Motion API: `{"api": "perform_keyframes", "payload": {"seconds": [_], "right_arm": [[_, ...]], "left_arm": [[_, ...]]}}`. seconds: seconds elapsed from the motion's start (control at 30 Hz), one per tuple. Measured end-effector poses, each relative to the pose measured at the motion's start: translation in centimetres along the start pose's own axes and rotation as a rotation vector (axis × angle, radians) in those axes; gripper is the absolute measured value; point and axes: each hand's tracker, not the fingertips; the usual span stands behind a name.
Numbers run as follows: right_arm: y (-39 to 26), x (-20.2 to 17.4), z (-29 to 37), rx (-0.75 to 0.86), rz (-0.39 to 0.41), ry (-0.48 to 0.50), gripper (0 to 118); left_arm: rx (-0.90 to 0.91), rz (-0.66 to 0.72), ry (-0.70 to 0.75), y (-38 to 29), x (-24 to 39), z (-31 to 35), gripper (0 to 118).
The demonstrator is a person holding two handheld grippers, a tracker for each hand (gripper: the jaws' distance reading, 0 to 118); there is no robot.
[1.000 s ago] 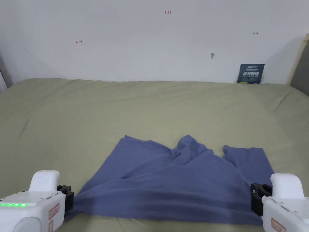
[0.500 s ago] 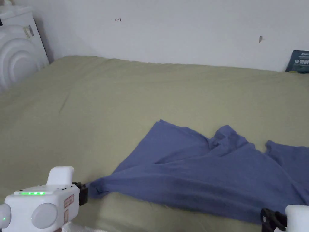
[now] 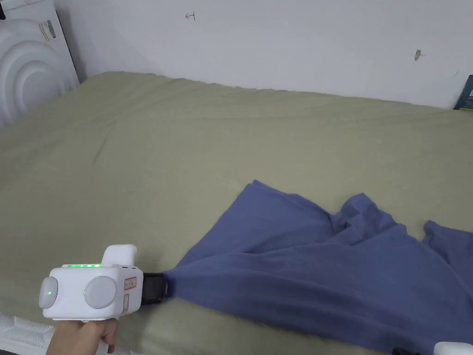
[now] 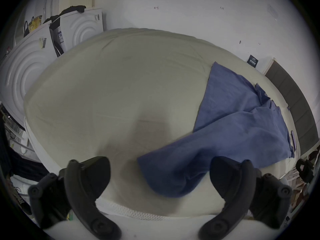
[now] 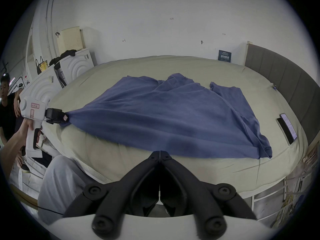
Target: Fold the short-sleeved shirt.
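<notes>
**Item 1 — short-sleeved shirt** (image 3: pixel 314 277): blue, spread rumpled on the bed (image 3: pixel 184 162), collar end away from both tongs, hem nearest them.

**Item 2 — left tongs** (image 4: pixel 160 162): released. The left gripper view shows the 2 jaws wide apart, with 1 blurred hem corner of the shirt lying between them, closer to the right-hand jaw. A hand (image 3: pixel 87 335) grips the white handle.

**Item 3 — right tongs** (image 5: pixel 160 152): clenched, tips meeting right at the shirt's hem edge; whether they pinch cloth cannot be told.

**Item 4 — phone** (image 5: pixel 287 129): on the bed, off to the right of the right tongs, apart from the shirt.
</notes>
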Motion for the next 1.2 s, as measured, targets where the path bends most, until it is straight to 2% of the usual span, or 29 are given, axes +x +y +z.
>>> {"api": "perform_keyframes", "payload": {"seconds": [0.03, 0.07, 0.1, 0.13, 0.17, 0.23, 0.33, 0.53, 0.57, 0.6, 0.67, 0.7, 0.83, 1.03, 1.1, 1.13, 1.17, 1.2], "right_arm": [[0.0, 0.1, -0.2, -0.006, -0.001, 0.000, 0], [0.0, 0.3, -0.3, -0.009, -0.003, -0.002, 0], [-0.1, 0.5, -0.6, -0.013, -0.004, -0.003, 0], [0.0, 0.8, -0.8, -0.018, -0.008, -0.006, 0], [0.2, 1.1, -1.1, -0.025, -0.012, -0.009, 0], [0.8, 2.2, -1.6, -0.028, -0.030, -0.024, 0], [2.7, 4.4, -2.9, -0.057, -0.055, -0.042, 0], [9.3, 9.7, -8.7, -0.056, -0.053, -0.088, 2], [11.1, 10.4, -10.2, -0.061, -0.041, -0.094, 6], [12.7, 11.0, -11.5, -0.067, -0.027, -0.092, 18], [16.1, 12.1, -14.6, -0.083, -0.013, -0.087, 99], [17.7, 12.6, -16.5, -0.132, -0.011, -0.060, 118], [21.4, 14.2, -22.7, -0.215, -0.021, -0.040, 118], [22.2, 13.8, -29.0, -0.365, 0.144, -0.100, 118], [21.3, 14.0, -30.9, -0.430, 0.169, -0.120, 116], [21.0, 14.4, -31.3, -0.423, 0.148, -0.098, 110], [21.3, 14.2, -30.3, -0.410, 0.093, -0.089, 109], [21.6, 14.2, -29.8, -0.398, 0.109, -0.086, 105]], "left_arm": [[0.003, -0.021, 0.021, -0.2, 0.8, 0.8, 70], [0.021, -0.042, 0.024, -0.3, 1.0, 1.2, 55], [0.016, -0.031, -0.055, -0.2, 1.0, 1.4, 21], [0.028, 0.021, -0.127, -0.2, 0.9, 1.6, 0], [0.001, -0.005, -0.047, -0.1, 1.6, 1.7, 0], [0.018, -0.087, -0.001, -0.5, 2.3, 1.7, 0], [0.001, -0.069, -0.002, -0.4, 3.1, 2.0, 0], [-0.014, -0.087, 0.007, -0.3, 3.6, 2.0, 0], [-0.017, -0.093, 0.011, 0.0, 3.6, 1.8, 0], [-0.019, -0.095, 0.013, 0.0, 3.7, 1.8, 0], [-0.024, -0.094, 0.014, 0.0, 3.7, 1.9, 0], [-0.026, -0.091, 0.014, 0.3, 3.9, 2.0, 0], [-0.031, -0.080, 0.011, 0.4, 4.1, 2.0, 1], [-0.039, -0.076, 0.006, 0.7, 4.1, 1.9, 1], [-0.042, -0.072, 0.005, 0.9, 4.2, 1.9, 1], [-0.044, -0.072, 0.004, 1.0, 4.3, 1.9, 1], [-0.047, -0.075, 0.002, 1.0, 4.3, 1.9, 1], [-0.050, -0.077, 0.001, 1.2, 4.4, 2.0, 1]]}}
